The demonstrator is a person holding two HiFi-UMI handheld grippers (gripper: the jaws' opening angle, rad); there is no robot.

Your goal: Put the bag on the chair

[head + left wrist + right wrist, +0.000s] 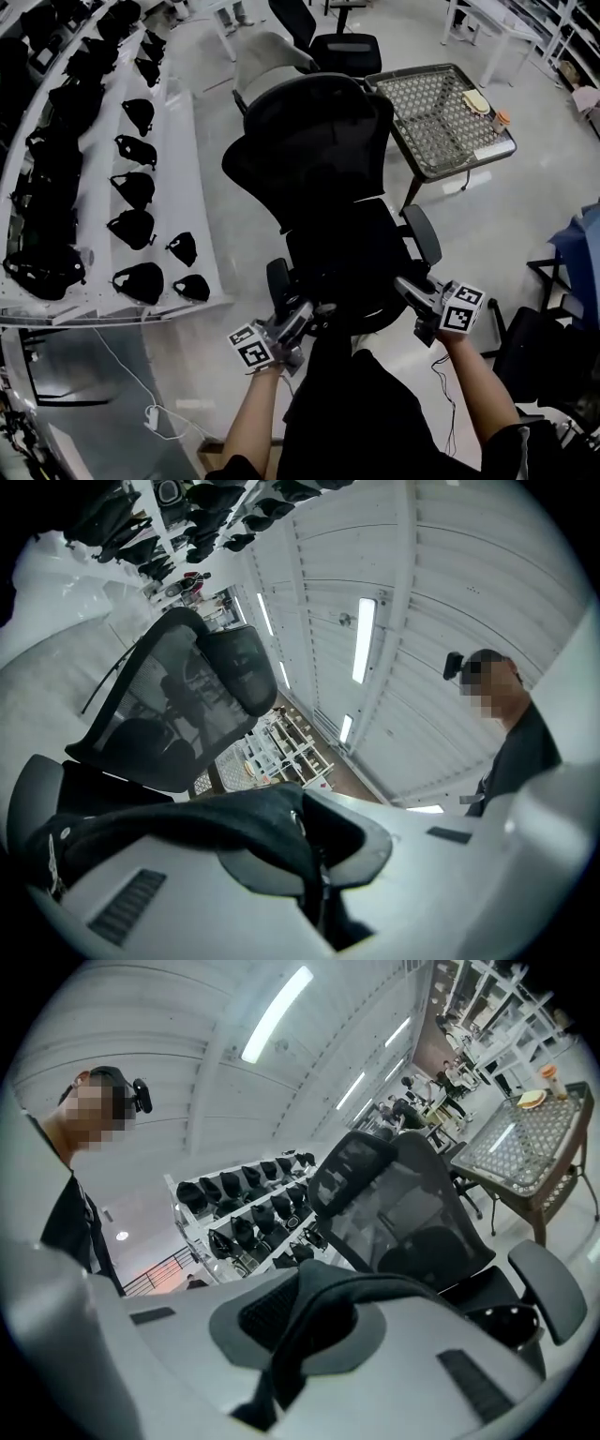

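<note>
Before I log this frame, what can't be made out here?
- Outline of the bag: head view, black against the black seat of the chair; whether it rests there is unclear.
- Jaw tips of the left hand-held gripper and right hand-held gripper: head view, lost against the dark seat.
- Items on the mesh table: head view, too small.

Chair centre, shelves left of it, table behind-right, second chair further back, left gripper and right gripper at seat's front corners, bag between them
</note>
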